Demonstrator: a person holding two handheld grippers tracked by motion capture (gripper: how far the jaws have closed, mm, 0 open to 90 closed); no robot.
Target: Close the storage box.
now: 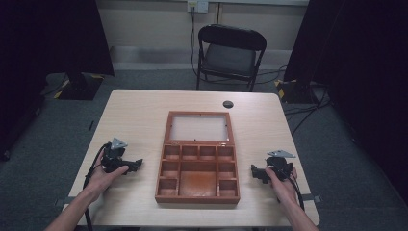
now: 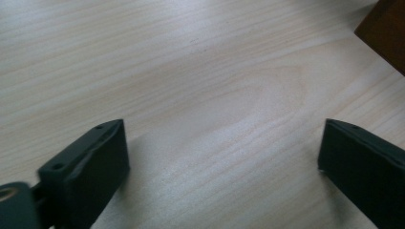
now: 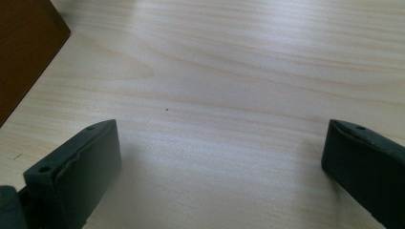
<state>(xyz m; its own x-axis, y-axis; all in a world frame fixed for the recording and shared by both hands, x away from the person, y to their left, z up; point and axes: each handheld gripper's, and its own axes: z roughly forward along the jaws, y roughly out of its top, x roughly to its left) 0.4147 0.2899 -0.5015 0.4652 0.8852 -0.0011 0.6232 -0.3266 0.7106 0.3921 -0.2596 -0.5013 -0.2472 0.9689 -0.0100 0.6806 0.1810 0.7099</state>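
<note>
1. Pale wood-grain table on grey carpet; a black folding chair stands at the far side, dark curtains hang to left and right, and a wall socket with a cable sits on the far wall.
2. Count: one wooden organiser box, one hinged lid, two grippers, one chair, one small dark round disc set in the table top near the far edge.
3. Organiser box: reddish brown, lying at the table's centre towards the near edge. Its glass-panelled lid is laid open flat on the far side. The tray holds one large compartment and a number of small ones around it; no contents can be made out.
4. Left gripper: held in the person's left hand, resting on the table just left of the box and pointing at it. Jaws released and spread wide, bare table between them; in the left gripper view a corner of the box lies beyond the jaws, apart from them.
5. Right gripper: held in the right hand, just right of the box, pointing at it. Jaws likewise released and wide, grasping nothing; in the right gripper view the box corner lies ahead, clear of the pads.
</note>
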